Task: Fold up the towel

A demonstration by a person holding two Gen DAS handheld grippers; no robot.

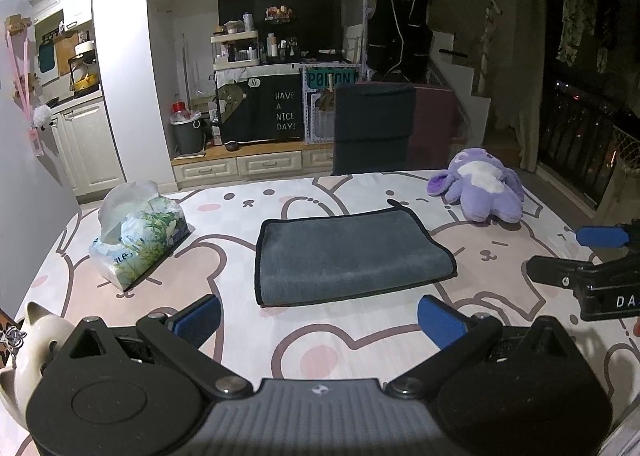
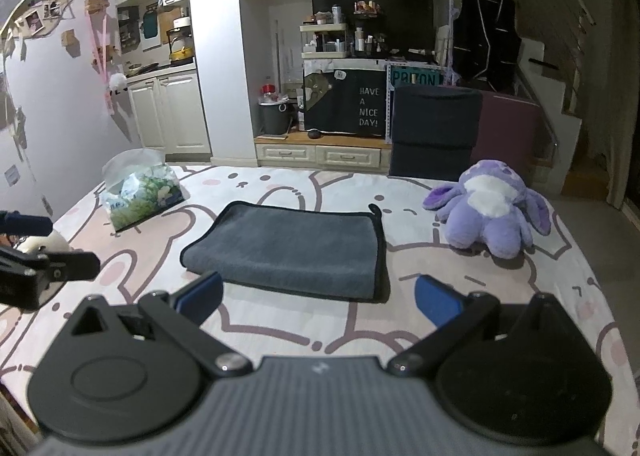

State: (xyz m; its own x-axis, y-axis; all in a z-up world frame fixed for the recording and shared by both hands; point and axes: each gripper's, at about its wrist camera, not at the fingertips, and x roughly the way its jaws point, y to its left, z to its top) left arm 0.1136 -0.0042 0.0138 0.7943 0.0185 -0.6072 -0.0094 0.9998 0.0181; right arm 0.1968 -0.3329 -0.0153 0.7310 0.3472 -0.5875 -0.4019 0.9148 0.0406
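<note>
A dark grey towel (image 1: 348,256) with a black hem lies folded in a flat rectangle in the middle of the table; it also shows in the right wrist view (image 2: 292,246). My left gripper (image 1: 320,322) is open and empty, hovering just in front of the towel's near edge. My right gripper (image 2: 318,296) is open and empty, also just short of the towel's near edge. Each gripper appears at the side of the other's view: the right one (image 1: 560,256) and the left one (image 2: 64,246).
The table wears a pink cartoon-print cloth (image 1: 320,348). A tissue pack (image 1: 138,240) lies left of the towel and a purple plush toy (image 1: 480,187) right of it. A white cat figurine (image 1: 36,340) stands at the near left. A dark chair (image 1: 374,127) stands behind the table.
</note>
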